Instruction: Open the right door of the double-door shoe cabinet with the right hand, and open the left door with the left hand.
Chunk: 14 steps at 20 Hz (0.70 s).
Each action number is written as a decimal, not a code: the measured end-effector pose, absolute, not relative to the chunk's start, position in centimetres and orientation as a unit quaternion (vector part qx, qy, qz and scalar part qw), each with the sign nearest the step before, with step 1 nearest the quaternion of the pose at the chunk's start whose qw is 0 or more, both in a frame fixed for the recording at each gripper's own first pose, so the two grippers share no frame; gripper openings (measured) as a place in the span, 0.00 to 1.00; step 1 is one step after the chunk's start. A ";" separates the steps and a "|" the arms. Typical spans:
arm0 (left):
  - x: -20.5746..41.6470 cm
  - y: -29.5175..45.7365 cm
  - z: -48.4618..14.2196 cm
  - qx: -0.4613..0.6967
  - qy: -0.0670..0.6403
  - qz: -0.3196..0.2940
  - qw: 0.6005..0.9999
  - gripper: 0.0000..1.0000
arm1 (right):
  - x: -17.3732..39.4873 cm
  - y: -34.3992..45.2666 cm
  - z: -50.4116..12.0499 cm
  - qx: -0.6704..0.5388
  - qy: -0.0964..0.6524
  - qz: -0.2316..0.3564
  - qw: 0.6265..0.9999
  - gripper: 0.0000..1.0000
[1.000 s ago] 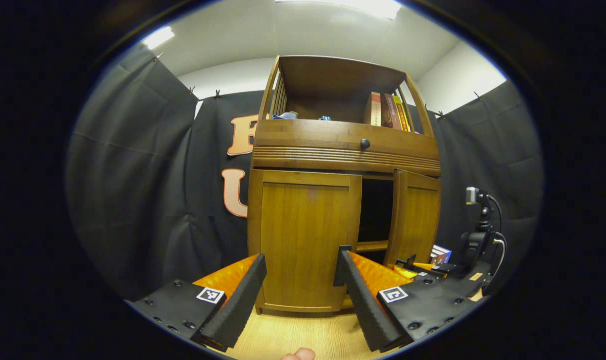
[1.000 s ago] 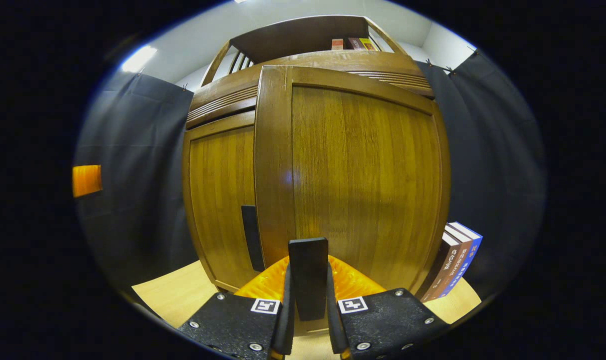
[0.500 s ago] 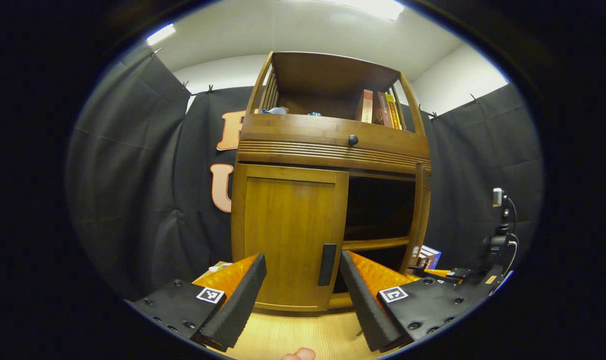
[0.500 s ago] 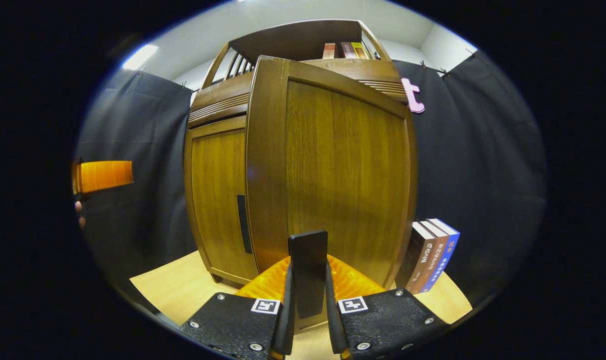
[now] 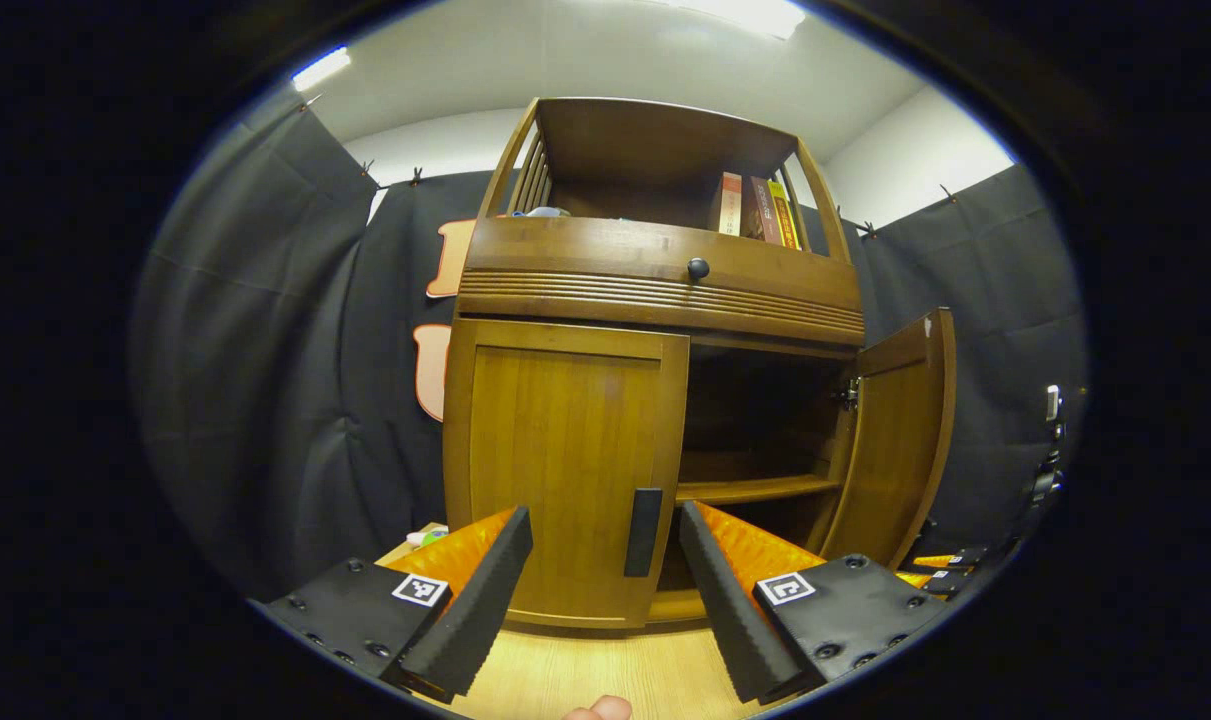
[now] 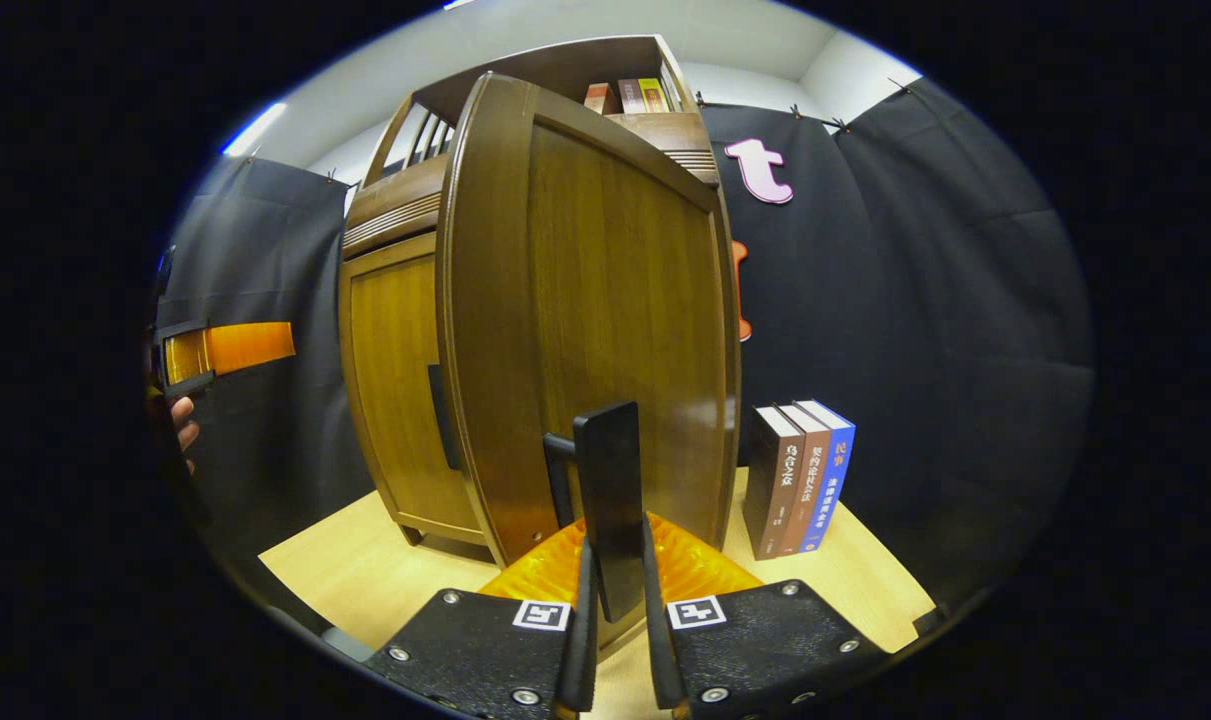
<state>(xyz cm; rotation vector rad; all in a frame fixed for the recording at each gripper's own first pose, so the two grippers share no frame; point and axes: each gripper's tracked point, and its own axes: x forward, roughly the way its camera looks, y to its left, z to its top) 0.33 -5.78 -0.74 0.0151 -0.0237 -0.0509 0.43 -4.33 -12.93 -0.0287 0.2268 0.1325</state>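
Observation:
The wooden shoe cabinet stands straight ahead in the left gripper view. Its left door is closed, with a dark vertical handle at its inner edge. My left gripper is open a short way in front of that handle, touching nothing. The right door stands swung wide open, baring dark shelves. In the right gripper view, my right gripper is shut on the right door's handle, with the door panel just behind it. The left gripper shows at far left there.
Three books stand upright on the light wooden surface just right of the open door. More books sit on the cabinet's top shelf, above a drawer with a dark knob. Black cloth walls close in on all sides.
The right door has swung from partly open to wide open, with the right gripper staying shut on its handle. The left gripper has come level with the left door's handle and stays open.

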 end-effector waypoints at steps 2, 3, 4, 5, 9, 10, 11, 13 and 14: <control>0.6 -6.1 -0.6 0.011 -0.016 -0.027 0.999 0.94 | 0.1 -5.4 -12.6 -0.025 0.105 0.052 0.993 0.19; 0.8 -6.4 -0.4 0.010 -0.018 -0.029 0.999 0.94 | 0.0 -6.1 -12.5 -0.027 0.102 0.040 0.994 0.18; 0.9 -6.6 -0.4 0.007 -0.019 -0.032 0.999 0.94 | -0.2 -6.9 -12.4 -0.028 0.099 0.029 0.994 0.16; 0.7 -6.8 -0.5 0.003 -0.019 -0.035 0.999 0.94 | -0.3 -7.7 -12.5 -0.027 0.097 0.019 0.995 0.05; 0.8 -7.2 -0.9 -0.003 -0.016 -0.036 0.999 0.94 | -0.3 -10.4 -12.4 -0.025 0.094 -0.005 0.995 0.12; 0.8 -7.3 -0.9 -0.004 -0.016 -0.037 0.999 0.94 | -0.4 -11.3 -12.3 -0.028 0.092 -0.013 0.995 0.11; 0.9 -7.4 -1.0 -0.006 -0.016 -0.037 0.999 0.94 | -0.3 -12.9 -11.4 -0.031 0.092 -0.021 0.995 0.10; 0.9 -7.4 -1.1 -0.007 -0.015 -0.037 0.999 0.94 | -0.2 -13.1 -12.3 -0.016 0.086 -0.015 0.996 0.07; 0.9 -7.4 -1.1 -0.007 -0.015 -0.035 0.999 0.94 | -0.3 -13.4 -12.2 -0.009 0.082 -0.012 0.997 0.07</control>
